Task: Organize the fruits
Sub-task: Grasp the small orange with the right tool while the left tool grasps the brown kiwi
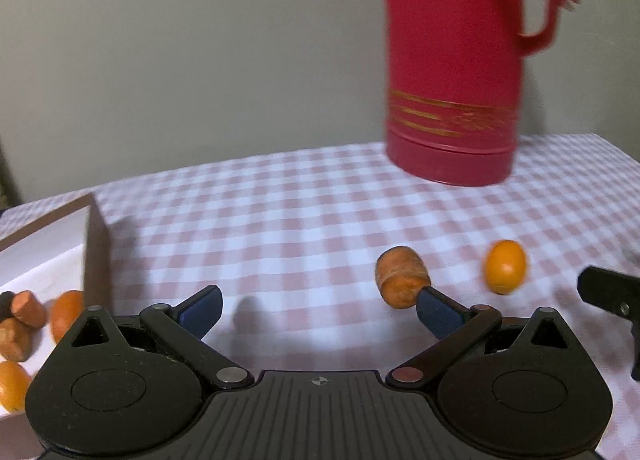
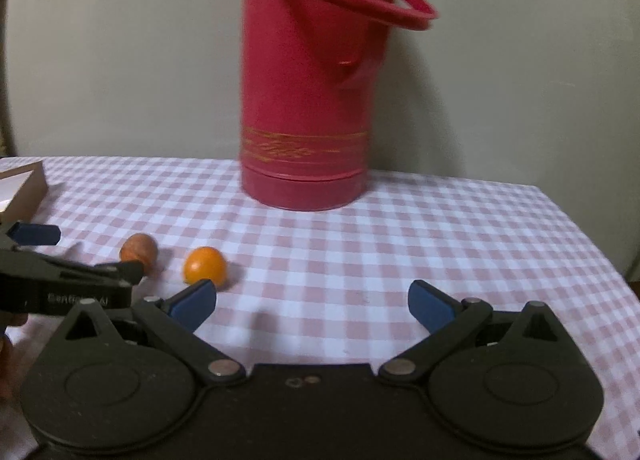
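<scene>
A brownish-orange carrot chunk [image 1: 402,276] lies on the checked cloth just beyond my left gripper's right pad. A small orange kumquat [image 1: 505,267] lies to its right. My left gripper [image 1: 318,310] is open and holds nothing. In the right wrist view the carrot chunk [image 2: 140,249] and the kumquat [image 2: 205,265] sit ahead-left, the kumquat just past the left fingertip [image 2: 196,302]. My right gripper [image 2: 312,305] is open and empty. The left gripper [image 2: 36,234] reaches in from the left edge, partly covering the carrot chunk.
A brown-walled box [image 1: 94,252] at the left holds several carrot chunks [image 1: 24,308] and kumquats [image 1: 66,312]. A tall red thermos [image 1: 452,72] with a handle stands at the back of the table, red thermos [image 2: 308,92]. A grey wall lies behind.
</scene>
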`<state>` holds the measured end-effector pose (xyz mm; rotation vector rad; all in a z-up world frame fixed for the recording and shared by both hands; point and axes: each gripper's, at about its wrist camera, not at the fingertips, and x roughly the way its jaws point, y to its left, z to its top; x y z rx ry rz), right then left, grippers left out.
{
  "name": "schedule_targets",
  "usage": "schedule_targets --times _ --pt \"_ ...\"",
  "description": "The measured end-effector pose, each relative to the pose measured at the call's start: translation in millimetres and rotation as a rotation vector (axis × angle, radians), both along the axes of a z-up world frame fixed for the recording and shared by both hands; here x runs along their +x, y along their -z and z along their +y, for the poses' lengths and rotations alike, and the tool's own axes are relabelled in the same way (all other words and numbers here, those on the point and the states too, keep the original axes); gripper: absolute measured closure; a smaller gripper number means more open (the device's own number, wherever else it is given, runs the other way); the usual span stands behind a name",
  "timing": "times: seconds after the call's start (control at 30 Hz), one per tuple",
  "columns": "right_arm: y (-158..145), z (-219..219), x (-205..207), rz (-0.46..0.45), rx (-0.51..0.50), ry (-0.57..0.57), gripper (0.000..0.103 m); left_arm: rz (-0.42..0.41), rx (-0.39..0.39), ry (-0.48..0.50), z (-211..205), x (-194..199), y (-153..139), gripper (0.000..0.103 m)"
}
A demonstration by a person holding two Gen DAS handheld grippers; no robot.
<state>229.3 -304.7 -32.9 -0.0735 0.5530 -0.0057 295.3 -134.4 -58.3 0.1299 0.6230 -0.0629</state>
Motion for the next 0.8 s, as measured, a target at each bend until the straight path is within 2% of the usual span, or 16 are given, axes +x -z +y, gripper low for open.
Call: schedule_targets --times 0.13,0.23,0.27,0.3,0.33,0.43,0.6,0.73,0.8 --pt "5 13 8 0.020 0.012 -0.059 0.006 -0.005 -0.051 0.028 10 5 0 0.000" --pt "10 20 13 0.030 -0.003 -0.093 0.009 0.000 -0.059 0.064 9 10 0 0.002" --pt "11 22 15 0.036 -0.002 -0.105 0.012 0.001 -0.063 0.071 8 11 0 0.007" --pt "12 23 17 0.041 -0.002 -0.116 0.014 0.006 -0.068 0.079 8 12 1 0.021" --pt "13 24 18 0.039 -0.003 -0.121 0.017 0.019 -0.075 0.082 7 14 2 0.026" --pt "17 27 27 0.056 0.001 -0.135 0.026 0.028 -0.060 0.076 6 16 3 0.027" --pt "18 31 37 0.046 0.009 -0.148 0.031 0.019 -0.030 0.048 11 19 3 0.028" --pt "19 36 45 0.058 0.007 -0.160 0.040 0.015 -0.036 0.043 10 12 2 0.043" --pt "20 38 48 0.067 0.010 -0.165 0.051 0.006 -0.018 0.043 5 3 2 0.045"
